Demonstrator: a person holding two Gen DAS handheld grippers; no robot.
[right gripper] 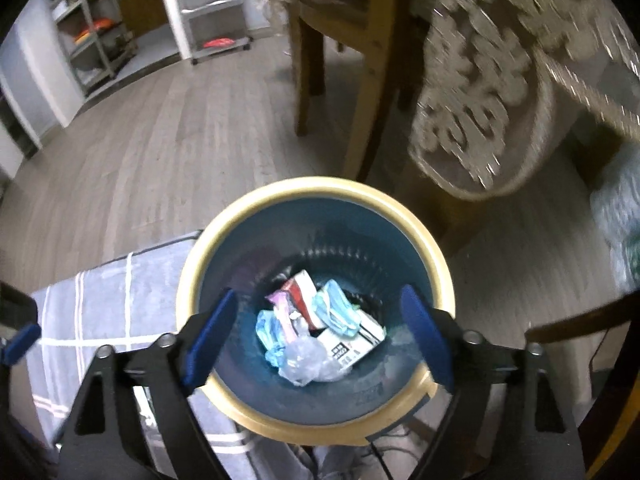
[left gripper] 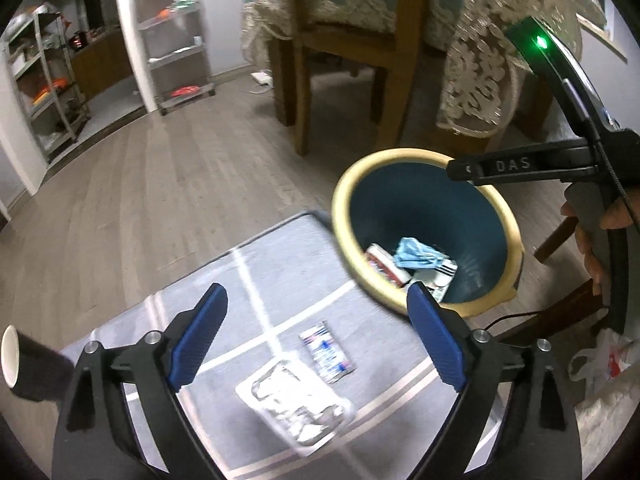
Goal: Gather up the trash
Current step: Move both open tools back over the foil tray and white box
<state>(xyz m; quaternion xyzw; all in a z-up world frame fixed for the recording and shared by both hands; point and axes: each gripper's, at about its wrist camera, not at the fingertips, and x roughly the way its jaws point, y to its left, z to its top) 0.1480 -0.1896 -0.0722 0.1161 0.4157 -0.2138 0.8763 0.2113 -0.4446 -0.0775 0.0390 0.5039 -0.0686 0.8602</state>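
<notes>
A blue bin with a cream rim stands on the floor beside a grey rug. It holds a blue face mask, small cartons, a clear crumpled bag and other wrappers. On the rug lie a clear plastic blister tray and a small printed packet. My left gripper is open and empty, above these two. My right gripper is open and empty, above the bin's mouth; its body shows in the left wrist view.
A dark paper cup lies at the rug's left edge. A wooden chair and a table with a lace cloth stand behind the bin. A white plastic bag lies at right. Shelving racks stand at far left.
</notes>
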